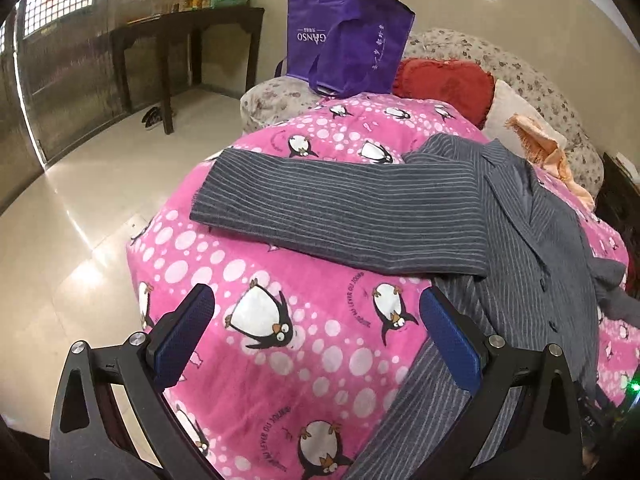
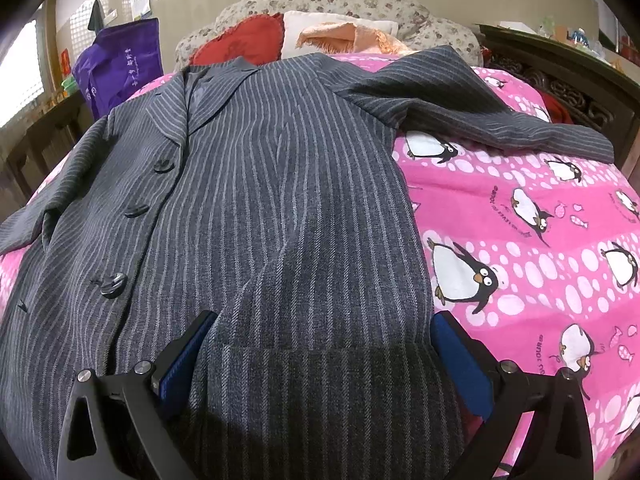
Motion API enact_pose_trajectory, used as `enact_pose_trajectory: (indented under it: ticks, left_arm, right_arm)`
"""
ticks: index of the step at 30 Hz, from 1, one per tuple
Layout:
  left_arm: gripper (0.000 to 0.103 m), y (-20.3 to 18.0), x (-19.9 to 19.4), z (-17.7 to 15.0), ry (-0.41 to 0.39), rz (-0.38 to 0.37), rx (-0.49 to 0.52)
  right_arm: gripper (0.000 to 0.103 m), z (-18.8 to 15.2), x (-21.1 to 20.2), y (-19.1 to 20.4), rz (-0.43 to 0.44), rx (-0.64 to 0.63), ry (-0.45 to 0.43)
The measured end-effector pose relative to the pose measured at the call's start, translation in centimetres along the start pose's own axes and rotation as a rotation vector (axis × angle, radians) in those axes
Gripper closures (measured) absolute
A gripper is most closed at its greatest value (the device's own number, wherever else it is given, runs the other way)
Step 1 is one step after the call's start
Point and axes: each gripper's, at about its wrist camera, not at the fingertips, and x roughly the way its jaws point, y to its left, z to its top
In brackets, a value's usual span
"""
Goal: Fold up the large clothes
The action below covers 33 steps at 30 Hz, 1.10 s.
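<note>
I am working over a bed covered by a pink penguin-print blanket point(image 1: 280, 240). A grey pinstriped jacket point(image 2: 260, 200) lies front-up on it, collar toward the pillows and hem toward me. One sleeve point(image 1: 340, 216) stretches flat across the blanket toward the bed's edge, where pale tiled floor point(image 1: 80, 220) begins. The other sleeve point(image 2: 480, 112) reaches out toward the opposite side, near a dark carved wooden frame point(image 2: 580, 80). Bare blanket lies open on both sides of the jacket.

At the head of the bed sit a red cushion point(image 2: 244, 44), a peach cloth point(image 2: 344, 36) and floral bedding point(image 2: 328, 0). A purple bag point(image 1: 348, 40) stands at that end beside the cushion. A dark wooden table point(image 1: 180, 32) stands against the far wall.

My left gripper point(image 1: 316, 332) hovers low over the blanket just beside the jacket's edge, its blue pads point(image 1: 184, 336) spread wide with nothing between them. My right gripper point(image 2: 324, 360) is low over the jacket's lower front, its fingers likewise apart, with the jacket cloth lying between them.
</note>
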Motion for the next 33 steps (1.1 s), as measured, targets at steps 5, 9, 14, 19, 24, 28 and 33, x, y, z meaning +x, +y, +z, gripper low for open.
enact_pose_trajectory:
  ticks: [5, 9, 14, 19, 24, 28, 33]
  left_arm:
    - [0.000, -0.1, 0.3, -0.4, 0.012, -0.004, 0.003]
    - [0.000, -0.8, 0.4, -0.5, 0.009, -0.012, 0.014]
    - [0.000, -1.5, 0.9, -0.7, 0.021, -0.012, 0.034]
    - [0.001, -1.6, 1.3, -0.5, 0.026, -0.010, 0.028]
    - [0.001, -1.4, 1.4, -0.2, 0.020, -0.003, 0.020]
    - [0.000, -1.4, 1.7, -0.6, 0.032, -0.005, 0.023]
    - [0.001, -1.8, 1.8, -0.8, 0.033, -0.009, 0.034]
  right_arm:
    - [0.000, 0.0, 0.0, 0.0, 0.002, 0.001, 0.000]
    - [0.000, 0.0, 0.0, 0.0, 0.002, 0.001, -0.001]
    - [0.000, -0.1, 0.0, 0.0, 0.002, 0.001, 0.000]
    - [0.000, 0.0, -0.1, 0.1, 0.002, 0.002, -0.002]
    - [0.000, -0.1, -0.1, 0.0, 0.003, 0.002, -0.002]
    - [0.000, -0.1, -0.1, 0.0, 0.002, 0.002, -0.002]
    - [0.000, -0.1, -0.1, 0.0, 0.002, 0.002, -0.003]
